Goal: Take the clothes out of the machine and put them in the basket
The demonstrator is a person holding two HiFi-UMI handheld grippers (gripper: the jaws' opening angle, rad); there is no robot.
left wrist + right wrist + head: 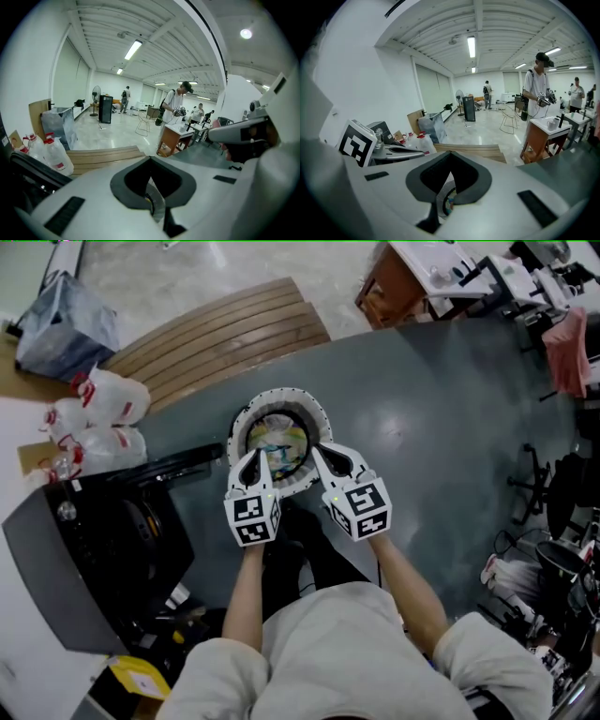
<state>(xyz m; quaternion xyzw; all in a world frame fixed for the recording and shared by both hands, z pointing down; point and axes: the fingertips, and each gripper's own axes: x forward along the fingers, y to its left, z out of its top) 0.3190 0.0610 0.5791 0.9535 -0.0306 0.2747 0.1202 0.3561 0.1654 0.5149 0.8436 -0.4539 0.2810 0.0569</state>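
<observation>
Over the basket point(281, 393) (clothes point(279, 435) inside), left gripper point(261, 460) and right gripper point(323, 454) hover, jaws pressed together.

TEXT CHECK | I read none | red labels point(120, 439) on white plastic jugs point(117, 399): illegible | left gripper point(257, 460) cube: marker pattern only

white jugs point(117, 397) lie beside wooden slats point(225, 334), grey bag point(66, 329) behind.

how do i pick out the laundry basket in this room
On the wide dark grey floor, just below the curved wooden platform in the head view, stands the basket. It is the only round thing there, with a white rim and colourful clothes inside, unlike the dark boxy machine to its left.
</observation>
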